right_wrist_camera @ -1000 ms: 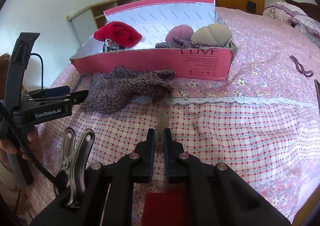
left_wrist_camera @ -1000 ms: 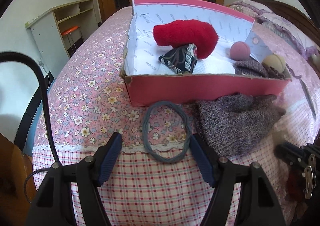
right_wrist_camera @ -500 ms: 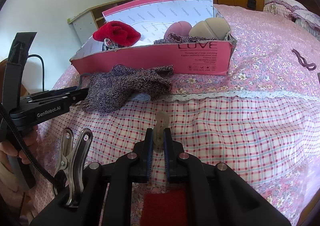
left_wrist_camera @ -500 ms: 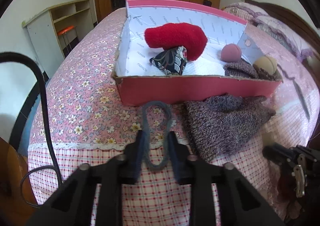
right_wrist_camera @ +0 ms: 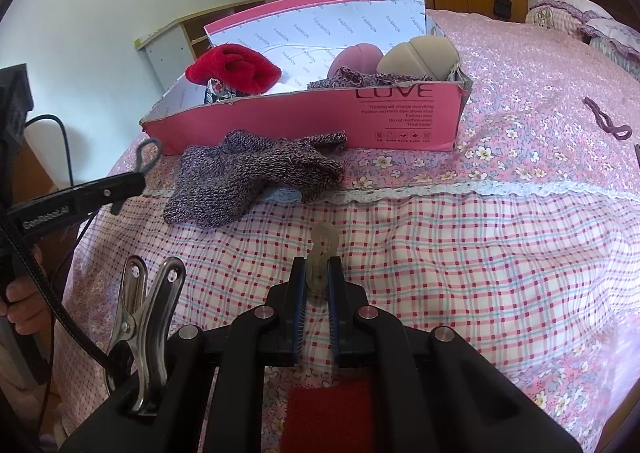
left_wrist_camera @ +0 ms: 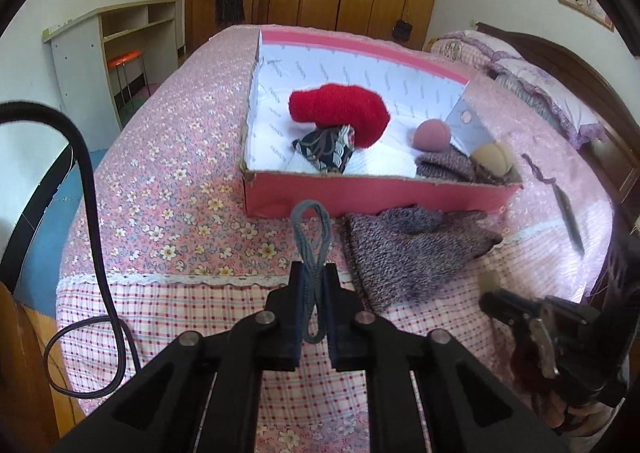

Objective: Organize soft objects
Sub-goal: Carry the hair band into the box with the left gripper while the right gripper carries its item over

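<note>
left gripper (left_wrist_camera: 313,293): black, silver pivot screws, black cable (left_wrist_camera: 92,213)
right gripper (right_wrist_camera: 318,285): black, blue-edged pads, steel clip (right_wrist_camera: 144,329)

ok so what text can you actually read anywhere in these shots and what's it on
"LOVE": large dark red letters on the pink shoe box front, tops clipped by the torn edge.
"Thinking will change everything / Fashion women's style shoes store / Fashion wear / Do not machine-wash / Think inside": small print beneath, only roughly legible.
"FASHION": repeated on the box's white lining.
"GenRobot.AI": on the left gripper, blurred.
Box icon row: unreadable.
</note>
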`<control>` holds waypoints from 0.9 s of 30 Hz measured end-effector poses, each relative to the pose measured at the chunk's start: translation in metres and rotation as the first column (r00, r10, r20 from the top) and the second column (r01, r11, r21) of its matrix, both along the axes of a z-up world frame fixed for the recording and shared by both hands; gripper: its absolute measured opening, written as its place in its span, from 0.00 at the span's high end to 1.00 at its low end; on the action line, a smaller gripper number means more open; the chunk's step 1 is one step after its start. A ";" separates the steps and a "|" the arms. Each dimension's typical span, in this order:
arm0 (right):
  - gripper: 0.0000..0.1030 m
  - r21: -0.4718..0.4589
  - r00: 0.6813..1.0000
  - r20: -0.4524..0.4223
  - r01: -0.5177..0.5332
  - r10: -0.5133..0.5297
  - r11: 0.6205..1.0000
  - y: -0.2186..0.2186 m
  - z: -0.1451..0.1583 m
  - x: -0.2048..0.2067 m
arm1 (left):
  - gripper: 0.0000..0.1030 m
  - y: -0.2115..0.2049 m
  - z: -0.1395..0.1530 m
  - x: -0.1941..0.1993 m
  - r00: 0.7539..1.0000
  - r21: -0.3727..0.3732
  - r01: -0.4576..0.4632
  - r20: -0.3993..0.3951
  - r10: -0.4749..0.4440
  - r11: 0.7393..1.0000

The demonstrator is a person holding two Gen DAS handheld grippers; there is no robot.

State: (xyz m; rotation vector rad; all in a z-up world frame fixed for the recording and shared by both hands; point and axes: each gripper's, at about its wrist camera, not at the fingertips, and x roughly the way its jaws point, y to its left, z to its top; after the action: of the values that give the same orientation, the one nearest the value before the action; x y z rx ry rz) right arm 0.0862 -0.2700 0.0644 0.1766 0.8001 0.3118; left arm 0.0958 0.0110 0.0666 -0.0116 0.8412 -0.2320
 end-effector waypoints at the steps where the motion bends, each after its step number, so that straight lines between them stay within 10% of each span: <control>1: 0.91 -0.005 1.000 0.003 0.001 -0.001 1.000 0.001 0.001 -0.001 | 0.91 0.000 0.002 -0.001 1.000 -0.003 0.000 0.004 0.000 1.000; 27: 0.93 0.056 0.994 0.103 -0.041 0.035 0.998 0.000 0.040 -0.035 | 0.91 -0.023 0.051 0.003 0.988 -0.019 0.095 0.124 -0.092 0.995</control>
State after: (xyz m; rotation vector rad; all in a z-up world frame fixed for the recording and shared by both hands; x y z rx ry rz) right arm 0.0514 -0.2702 0.1043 0.1988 0.6941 0.3771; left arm 0.0988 -0.0124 0.1178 0.0194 0.7167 -0.3284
